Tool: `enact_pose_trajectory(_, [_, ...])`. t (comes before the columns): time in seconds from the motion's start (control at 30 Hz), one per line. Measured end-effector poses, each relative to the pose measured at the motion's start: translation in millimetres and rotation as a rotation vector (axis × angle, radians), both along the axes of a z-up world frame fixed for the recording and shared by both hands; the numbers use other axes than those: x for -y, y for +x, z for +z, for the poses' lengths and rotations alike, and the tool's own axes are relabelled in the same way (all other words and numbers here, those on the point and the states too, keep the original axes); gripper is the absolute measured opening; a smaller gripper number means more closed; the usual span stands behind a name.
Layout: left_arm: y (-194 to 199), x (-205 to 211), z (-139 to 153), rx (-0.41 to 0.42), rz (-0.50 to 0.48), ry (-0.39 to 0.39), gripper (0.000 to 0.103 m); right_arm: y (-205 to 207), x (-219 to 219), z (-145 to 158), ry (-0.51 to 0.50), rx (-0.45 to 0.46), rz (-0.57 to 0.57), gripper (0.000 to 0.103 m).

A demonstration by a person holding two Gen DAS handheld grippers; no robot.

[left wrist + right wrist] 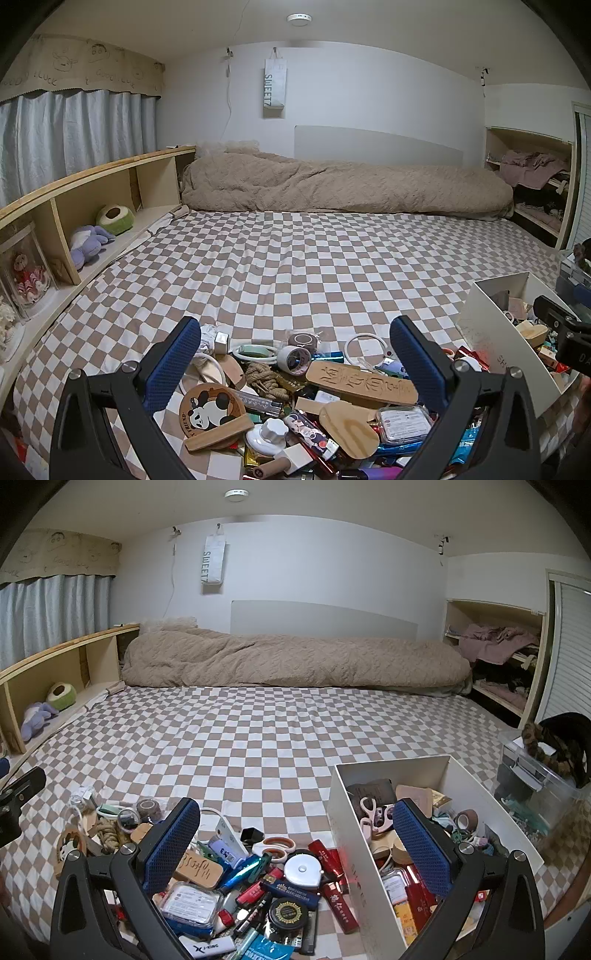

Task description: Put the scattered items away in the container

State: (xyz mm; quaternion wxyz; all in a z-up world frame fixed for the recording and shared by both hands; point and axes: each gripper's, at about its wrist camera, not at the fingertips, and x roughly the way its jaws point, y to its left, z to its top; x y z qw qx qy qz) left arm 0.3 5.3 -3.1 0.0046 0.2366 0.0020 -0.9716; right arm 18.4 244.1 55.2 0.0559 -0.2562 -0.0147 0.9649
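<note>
A heap of small items lies on the checkered bed: a panda coaster [211,407], a carved wooden plaque [364,382], a rope knot [263,376], a white tape measure [303,870], red tubes [338,908] and a black jar [287,912]. A white box [354,849] at the right holds scissors, tape and other bits; it also shows in the left wrist view [491,332]. My left gripper [297,345] is open and empty above the heap. My right gripper [295,829] is open and empty, with its right finger over the box.
A rolled beige duvet [288,661] lies along the far wall. A wooden shelf [92,206] with plush toys runs along the left. A clear plastic bin [535,786] stands right of the box. Open checkered sheet [258,731] lies beyond the heap.
</note>
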Motion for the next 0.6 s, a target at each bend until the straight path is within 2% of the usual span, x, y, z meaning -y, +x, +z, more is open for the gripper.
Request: enact_pose_trajectory(0.6, [0.4,2.9,-1.5,0.002,-0.003,0.003,0.103,1.0,4.6,-0.5,0.004,0.0,0.014,0.103])
